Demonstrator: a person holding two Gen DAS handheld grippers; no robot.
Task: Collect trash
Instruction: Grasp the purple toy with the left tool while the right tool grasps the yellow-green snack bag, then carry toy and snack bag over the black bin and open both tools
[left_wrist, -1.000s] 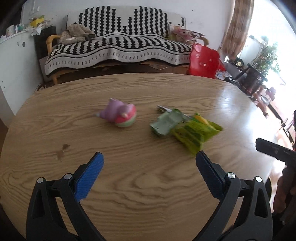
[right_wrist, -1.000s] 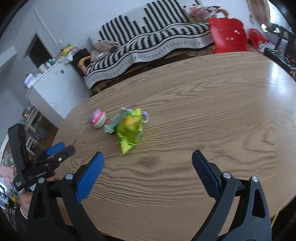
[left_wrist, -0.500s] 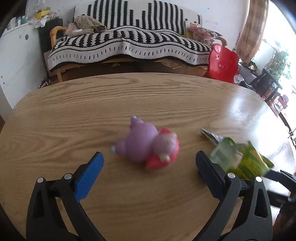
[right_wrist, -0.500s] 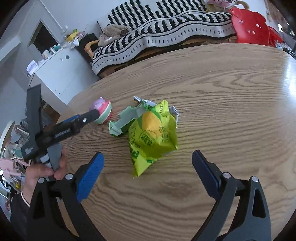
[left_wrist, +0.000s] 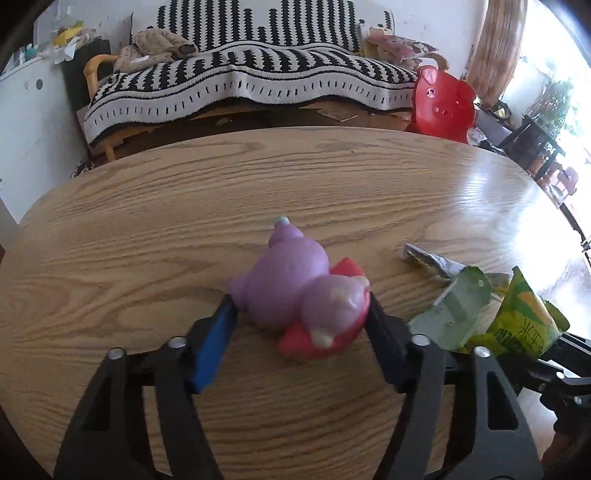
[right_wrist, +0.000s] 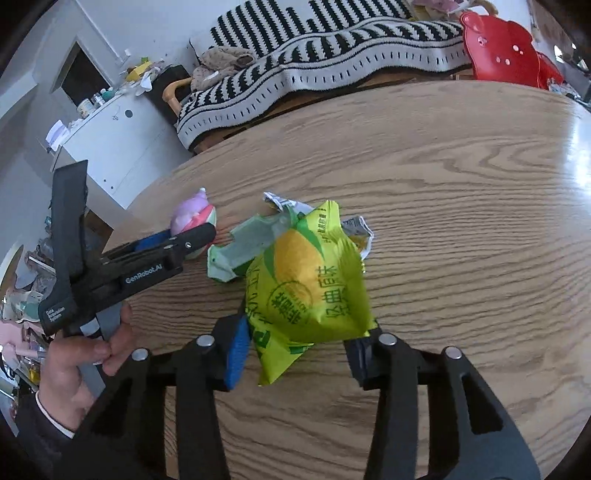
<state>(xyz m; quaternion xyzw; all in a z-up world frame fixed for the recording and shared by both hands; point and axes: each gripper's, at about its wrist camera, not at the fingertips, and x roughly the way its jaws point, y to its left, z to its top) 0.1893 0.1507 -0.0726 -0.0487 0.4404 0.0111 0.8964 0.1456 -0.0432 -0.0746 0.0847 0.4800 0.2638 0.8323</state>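
A purple and pink squishy toy (left_wrist: 303, 291) lies on the wooden table (left_wrist: 147, 229). My left gripper (left_wrist: 301, 314) is shut on it, one pad on each side. A yellow-green snack bag (right_wrist: 306, 284) lies to its right, and my right gripper (right_wrist: 306, 332) is shut on its near end. A pale green wrapper (right_wrist: 243, 247) and a silver torn wrapper (right_wrist: 284, 201) lie under and behind the bag. The toy also shows in the right wrist view (right_wrist: 194, 218), with the left gripper on it. The bag also shows in the left wrist view (left_wrist: 524, 321).
Beyond the table's far edge stand a sofa with a black-and-white striped blanket (left_wrist: 251, 77), a red plastic chair (left_wrist: 443, 99) and a white cabinet (right_wrist: 107, 147). The table's right part is glossy bare wood (right_wrist: 480, 184).
Both grippers have moved forward and closed. The left one now grips the toy, the right one grips the snack bag. Earlier both were open and farther back.
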